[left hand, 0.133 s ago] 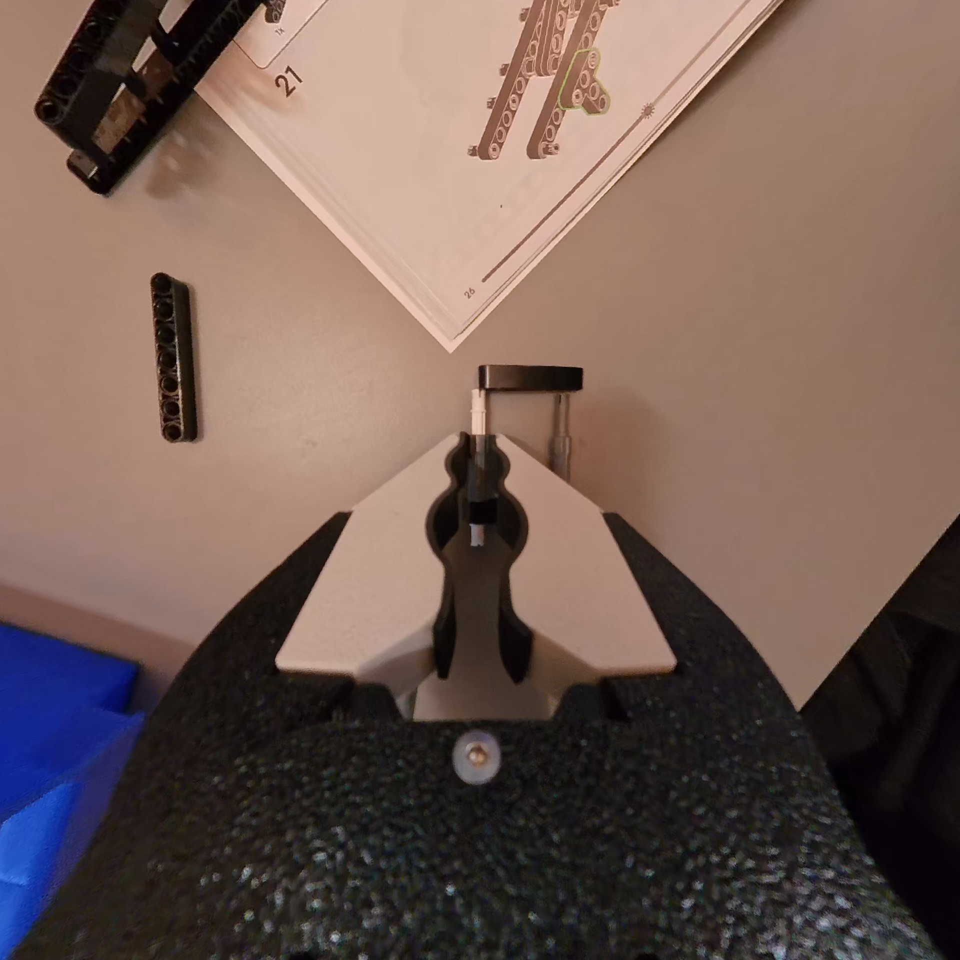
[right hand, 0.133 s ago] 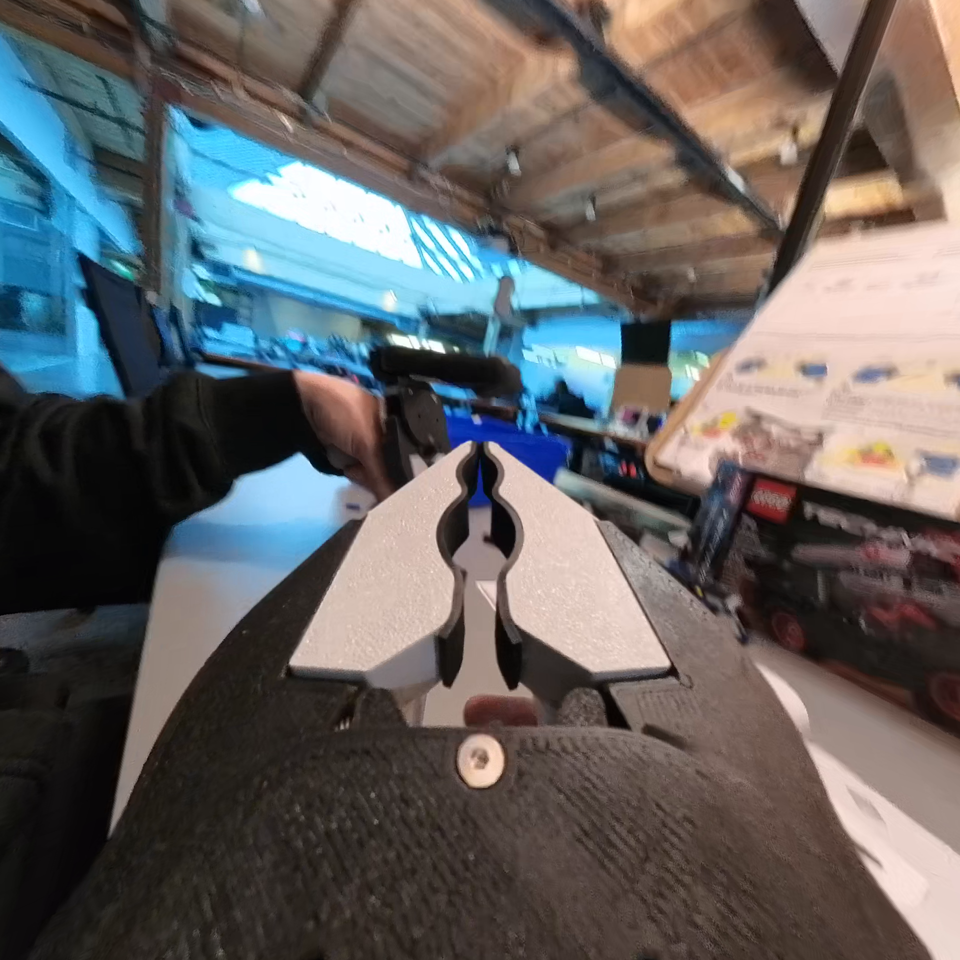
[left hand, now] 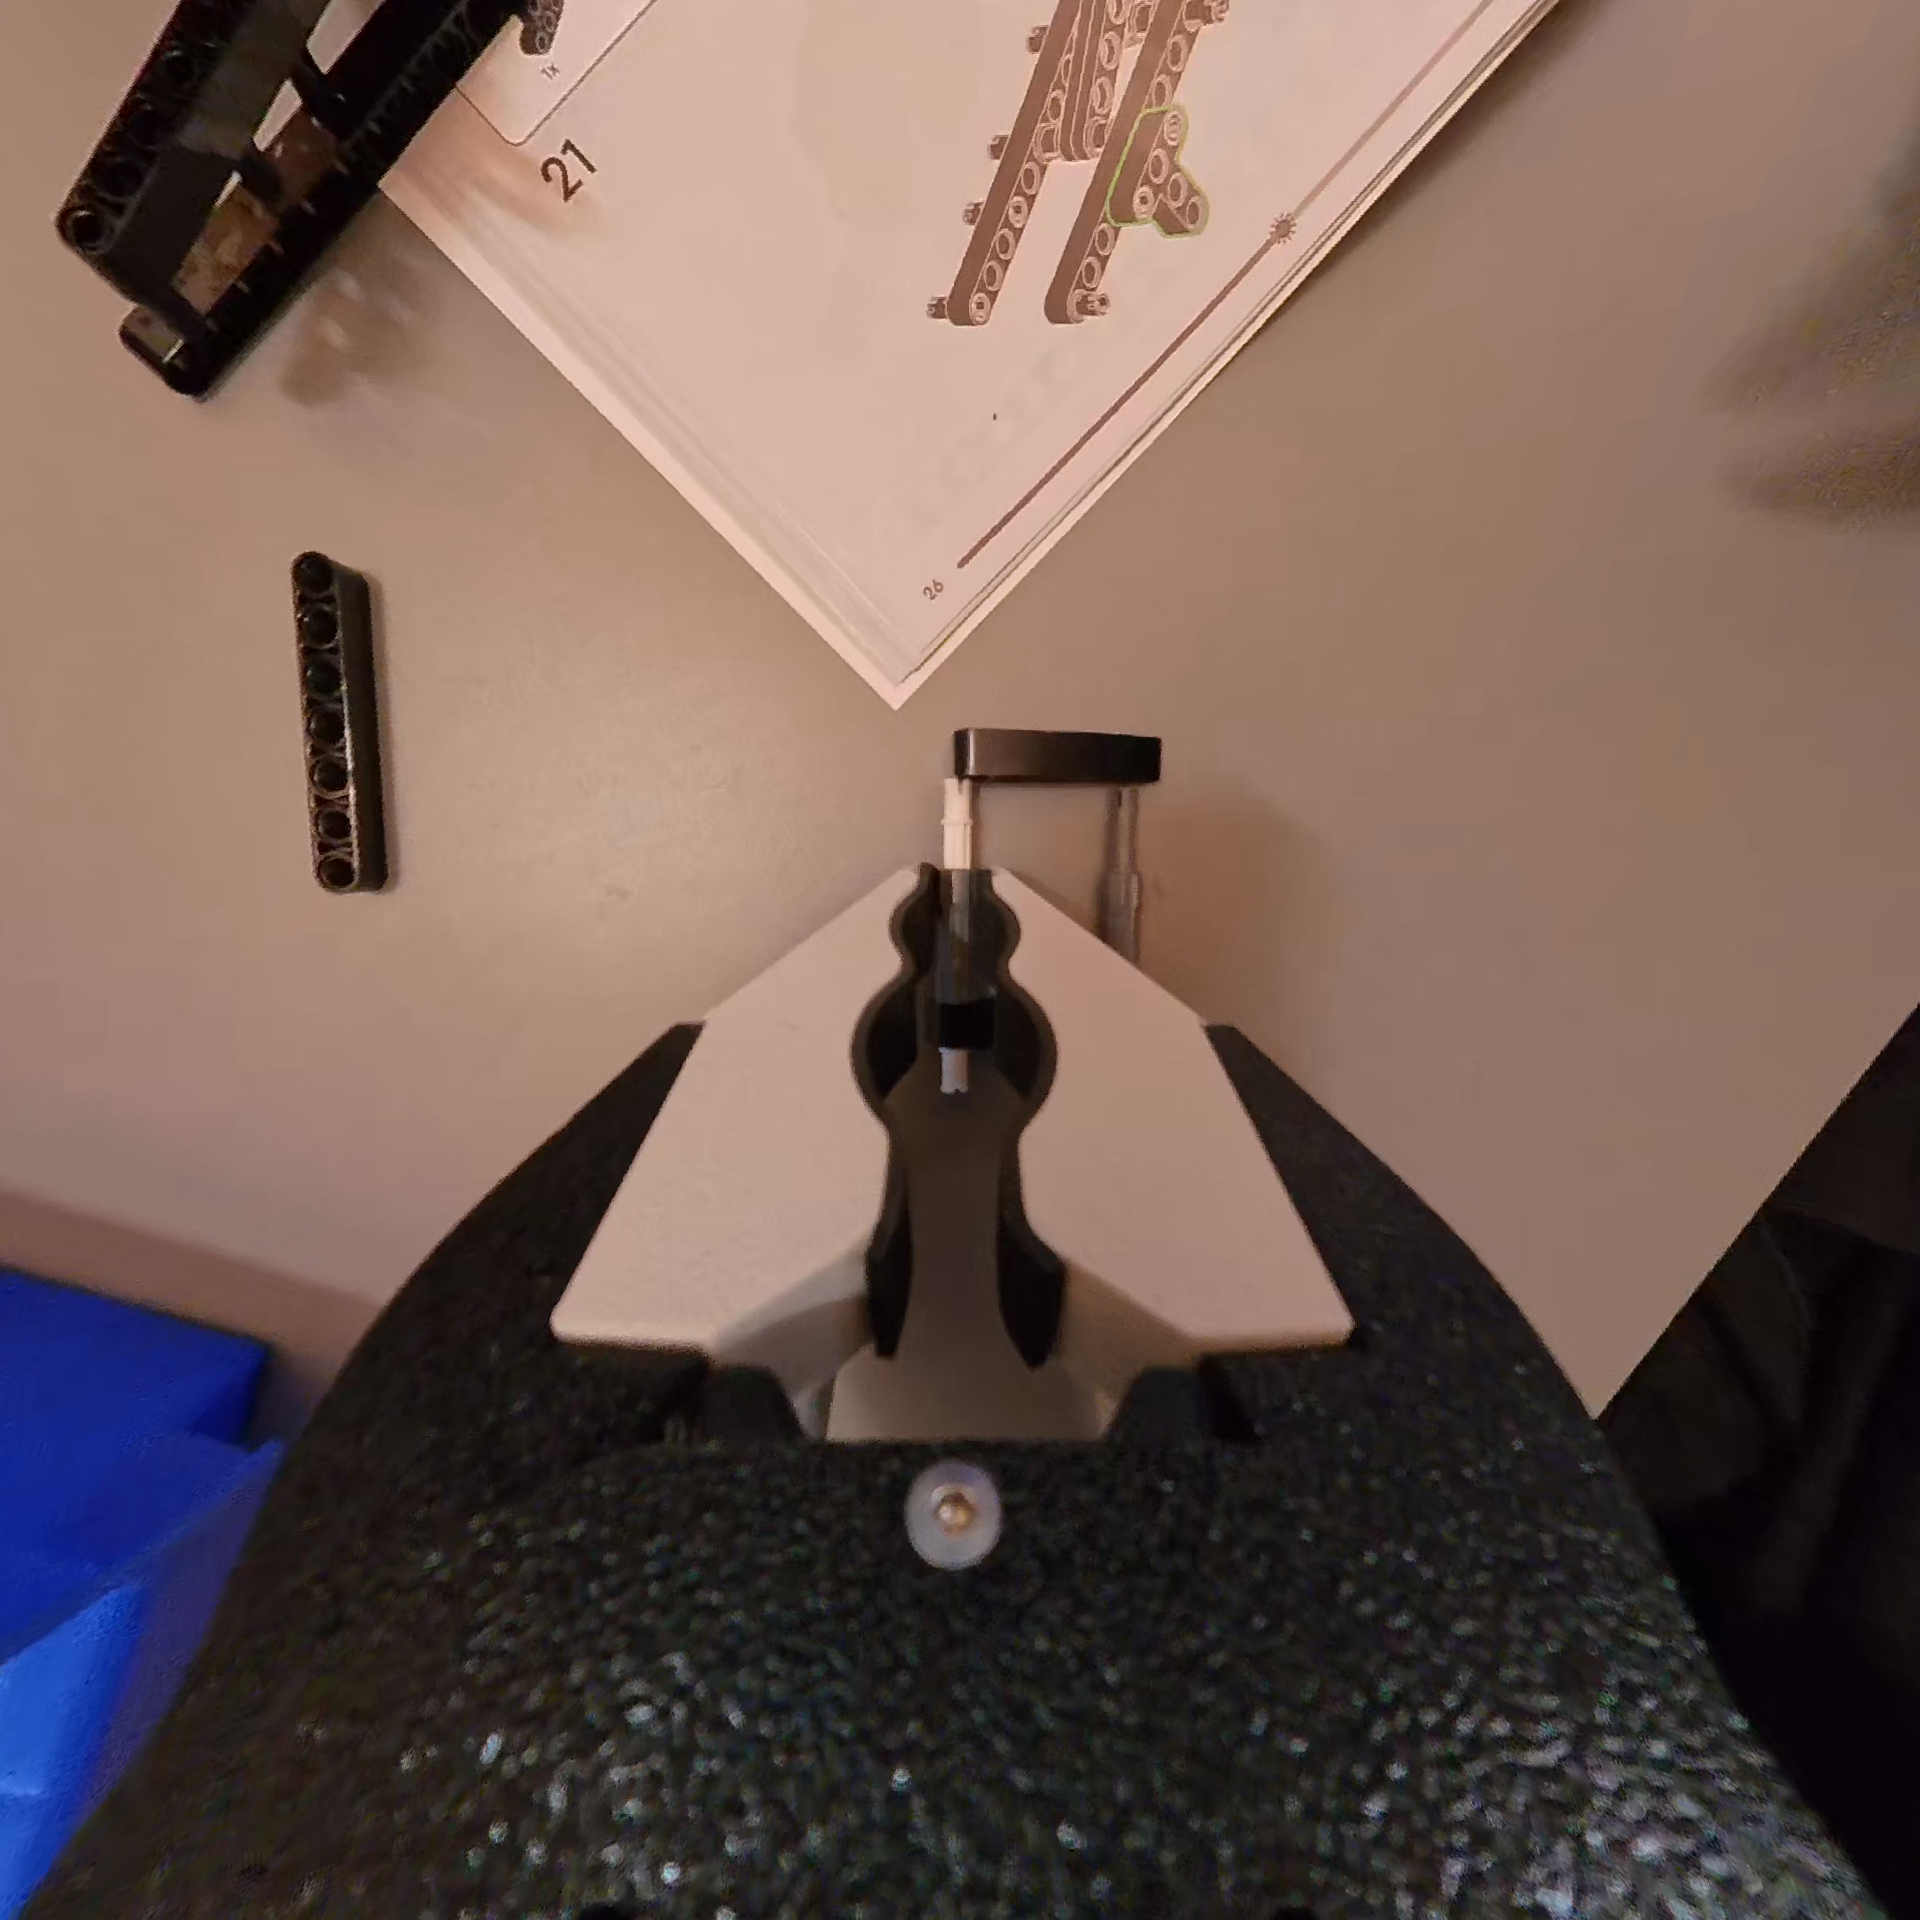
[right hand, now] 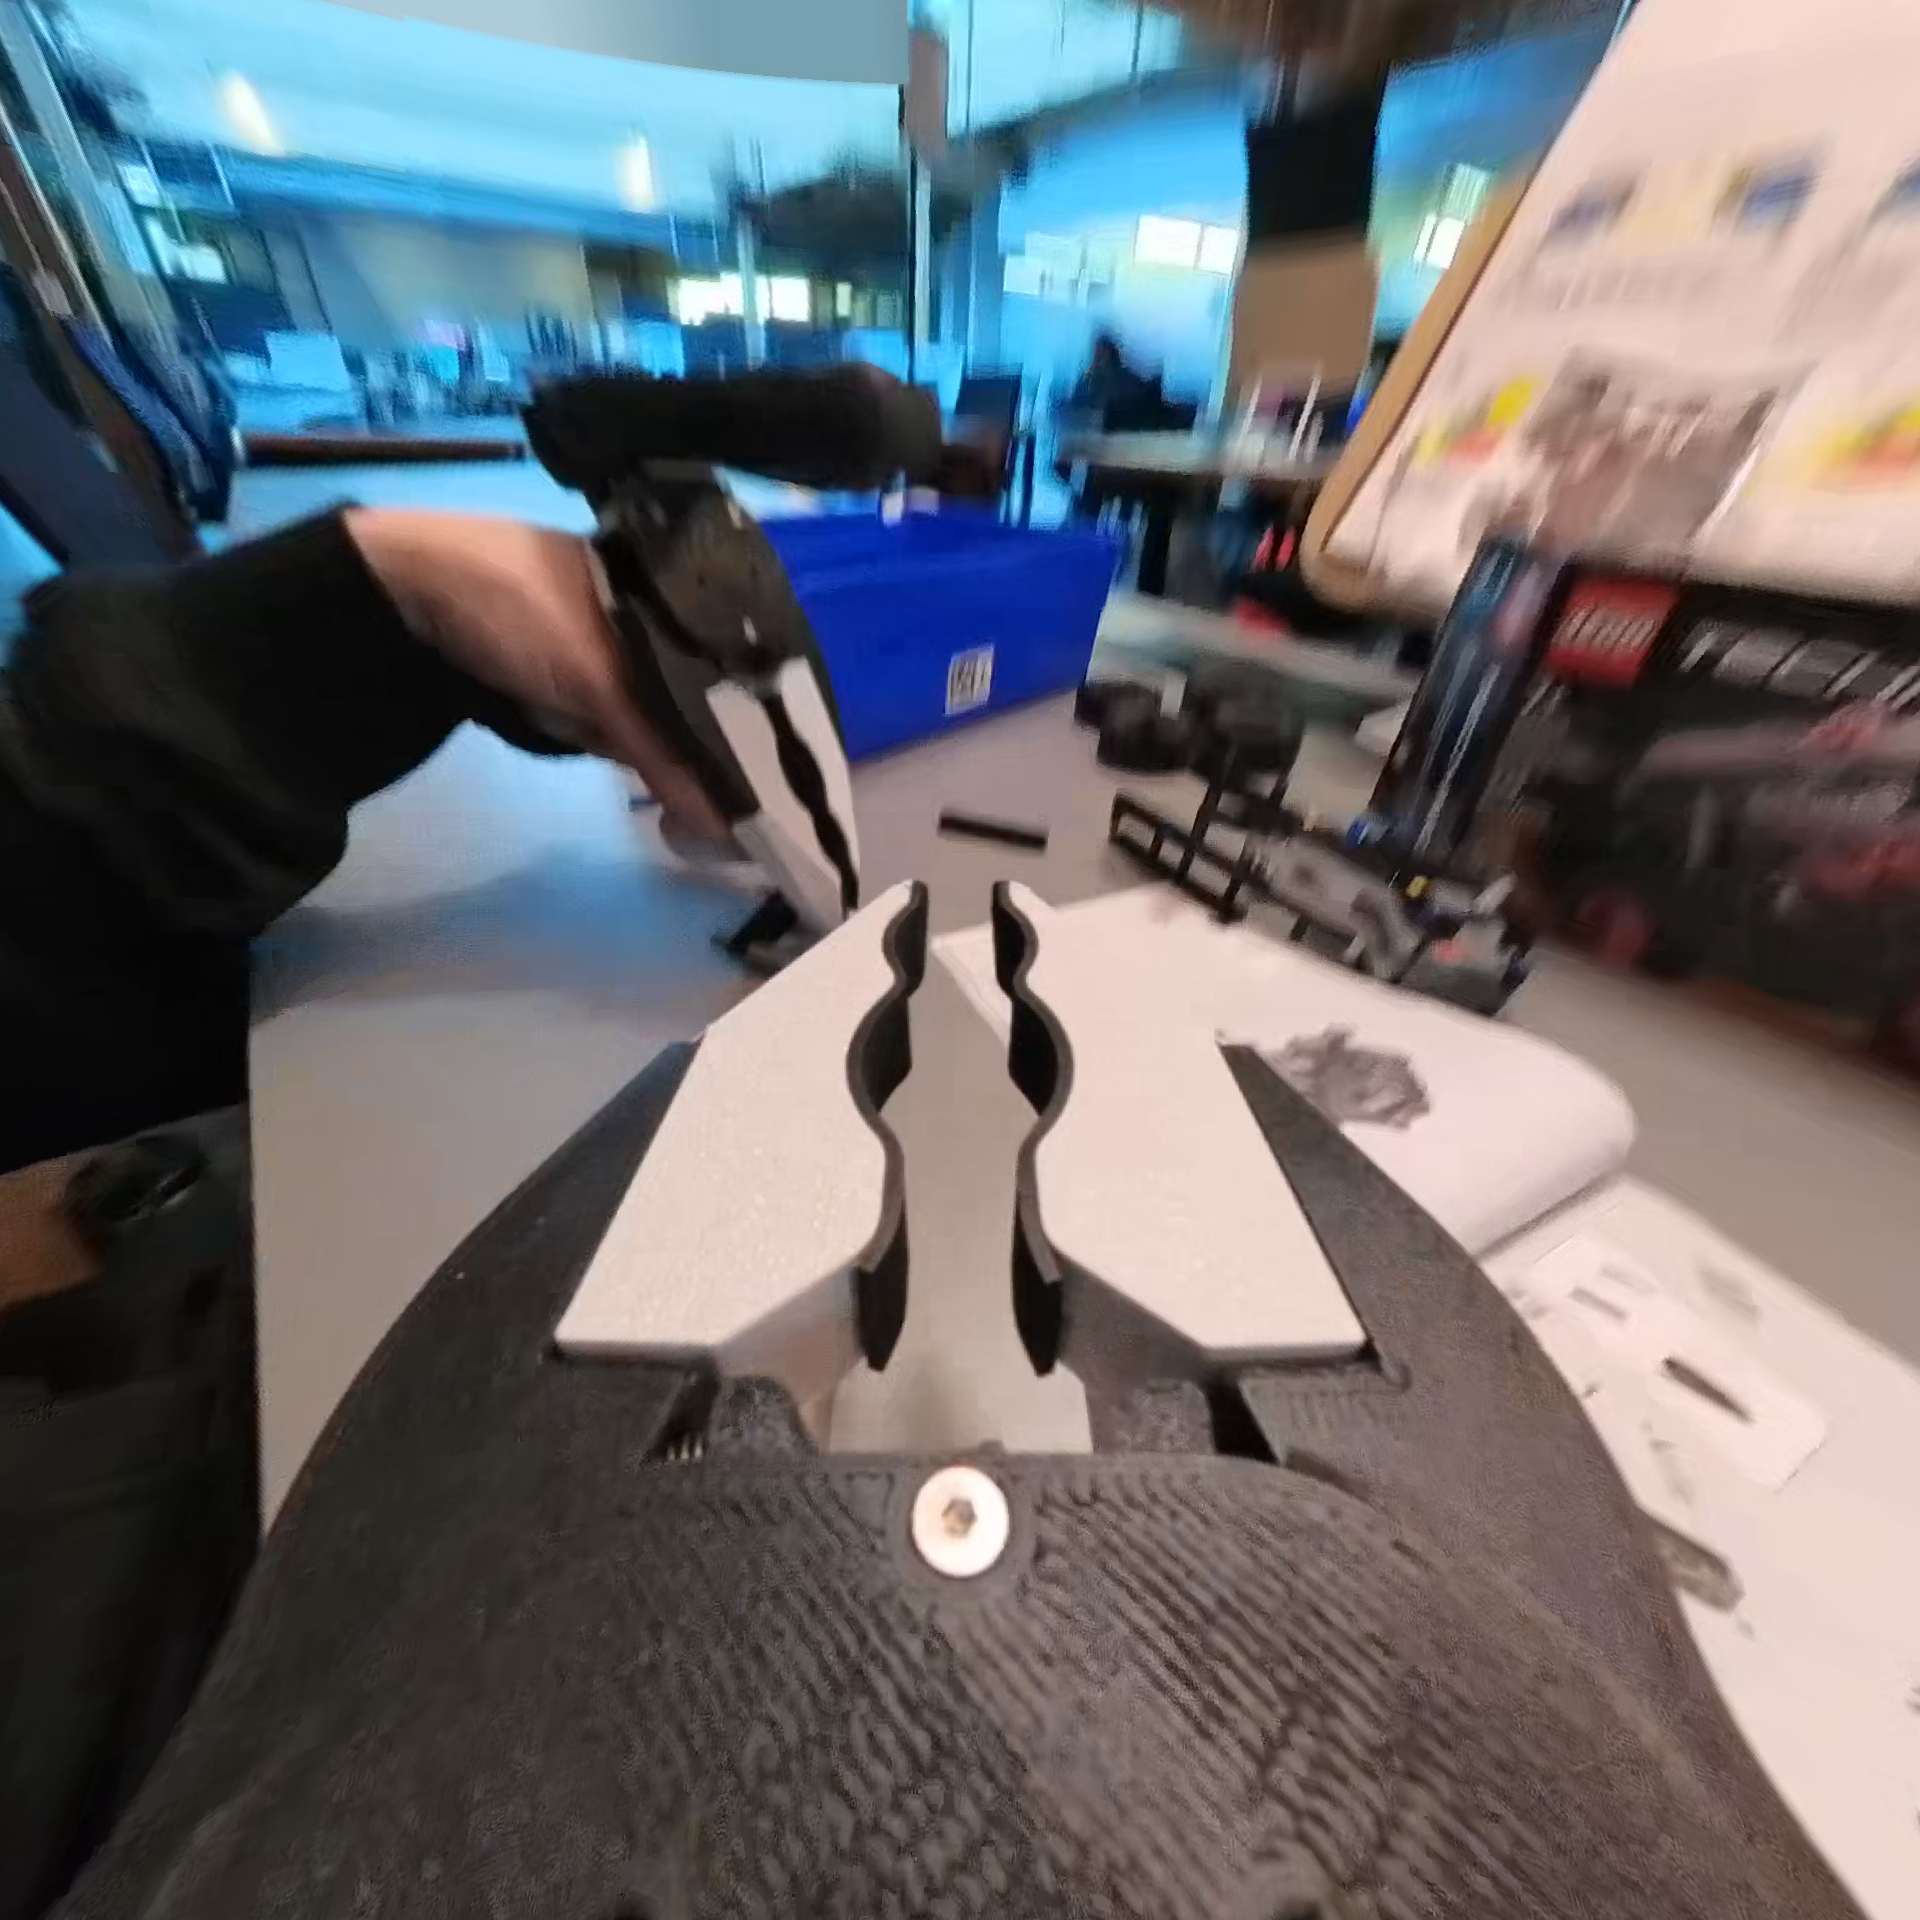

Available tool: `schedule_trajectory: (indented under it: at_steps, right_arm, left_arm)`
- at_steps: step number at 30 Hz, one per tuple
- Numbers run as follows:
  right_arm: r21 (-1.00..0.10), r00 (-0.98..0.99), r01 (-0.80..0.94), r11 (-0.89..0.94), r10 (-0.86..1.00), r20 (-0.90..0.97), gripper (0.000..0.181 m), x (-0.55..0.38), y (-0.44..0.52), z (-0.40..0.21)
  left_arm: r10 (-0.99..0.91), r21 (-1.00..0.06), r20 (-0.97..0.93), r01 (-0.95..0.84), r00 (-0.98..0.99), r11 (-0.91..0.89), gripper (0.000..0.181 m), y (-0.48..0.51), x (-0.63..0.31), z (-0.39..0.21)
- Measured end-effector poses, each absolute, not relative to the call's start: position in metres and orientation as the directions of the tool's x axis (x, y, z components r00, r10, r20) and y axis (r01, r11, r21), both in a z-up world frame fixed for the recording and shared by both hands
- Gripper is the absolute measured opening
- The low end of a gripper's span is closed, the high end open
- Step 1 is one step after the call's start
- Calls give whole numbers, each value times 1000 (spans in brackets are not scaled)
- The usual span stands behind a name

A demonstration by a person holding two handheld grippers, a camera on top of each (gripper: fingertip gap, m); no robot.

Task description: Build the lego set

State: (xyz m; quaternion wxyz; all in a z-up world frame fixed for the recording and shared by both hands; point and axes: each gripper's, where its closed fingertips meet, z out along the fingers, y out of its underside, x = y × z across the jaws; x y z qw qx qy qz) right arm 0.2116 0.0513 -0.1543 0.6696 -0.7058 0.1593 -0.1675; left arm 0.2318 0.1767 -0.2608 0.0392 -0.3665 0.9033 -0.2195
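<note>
Since the earlier frame, the right gripper (right hand: pixel 958 902) had been swung downward, so that its view took in the table (right hand: pixel 468 997) rather than the ceiling; its fingers (right hand: pixel 764 1132) were parted, with nothing between them. The left gripper (left hand: pixel 961 883) was little changed, and its fingers (left hand: pixel 790 1132) were clenched on a slim pin assembly (left hand: pixel 958 971), white at its tip and dark between the pads. That pin was joined to a short black beam (left hand: pixel 1057 756) just beyond the fingertips, at the centre of the left wrist view, and a grey pin (left hand: pixel 1122 878) hung from the beam's other end. The corner of an open instruction booklet (left hand: pixel 935 312) was seen just above the beam. A loose black beam (left hand: pixel 338 722) lay well apart at the left, and a black frame assembly (left hand: pixel 249 177) rested in the upper left corner. A blue bin (left hand: pixel 114 1475) was partly shown at the lower left edge. In the right wrist view, the left gripper (right hand: pixel 821 831) was held by a hand (right hand: pixel 520 644) at left of centre, and what was probably the set's box (right hand: pixel 1704 748), heavily blurred, stood at the right.
</note>
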Motion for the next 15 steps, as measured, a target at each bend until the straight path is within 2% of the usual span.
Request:
schedule_trajectory:
  at_steps: [2,5,10,15]
  right_arm:
    - [-987,902,-94,-134,-432,-27,12,216,64,-167]
    - [-968,906,-97,-231,-424,10,13,225,90,-179]
    - [-861,935,-197,-469,-353,-21,22,231,137,-223]
    - [-826,927,-247,-506,-371,-50,19,241,161,-232]
  left_arm:
    - [-672,-428,94,-640,-734,638,5,176,231,-260]
    - [-662,-442,107,-632,-742,637,5,174,230,-259]
    - [-661,-453,130,-637,-739,624,4,177,230,-260]
    - [-654,-456,136,-633,-745,626,4,182,229,-259]
